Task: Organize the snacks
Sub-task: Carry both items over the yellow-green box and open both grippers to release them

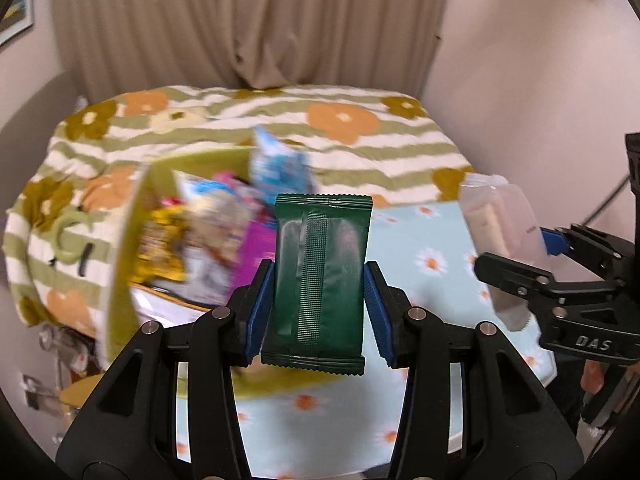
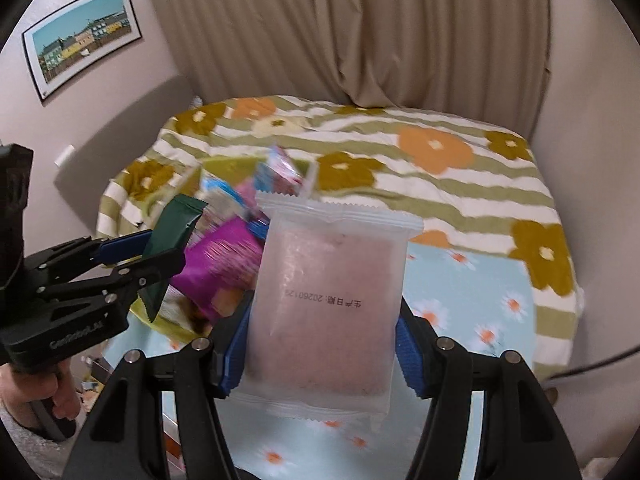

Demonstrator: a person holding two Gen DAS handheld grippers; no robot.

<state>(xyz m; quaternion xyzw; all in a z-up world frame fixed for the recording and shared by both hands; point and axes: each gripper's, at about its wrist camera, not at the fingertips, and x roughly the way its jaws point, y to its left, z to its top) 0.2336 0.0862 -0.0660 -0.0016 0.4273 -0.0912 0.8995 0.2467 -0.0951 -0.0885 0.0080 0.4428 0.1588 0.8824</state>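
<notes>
My left gripper (image 1: 319,280) is shut on a dark green snack packet (image 1: 320,276), held upright above the table; the same packet (image 2: 172,236) and left gripper (image 2: 136,258) show at the left of the right wrist view. My right gripper (image 2: 322,340) is shut on a frosted white packet (image 2: 328,300) with a pinkish bar inside; that packet (image 1: 496,216) and right gripper (image 1: 532,260) appear at the right of the left wrist view. A yellow-green box (image 1: 120,264) full of colourful snack packets (image 1: 208,240) stands on the table behind the left gripper.
The table carries a light blue daisy-print cloth (image 1: 432,248). Behind it lies a bed with a green-striped flower blanket (image 2: 440,160), then a beige curtain (image 2: 340,20). A framed picture (image 2: 80,36) hangs on the left wall. A hand (image 2: 40,396) holds the left gripper's handle.
</notes>
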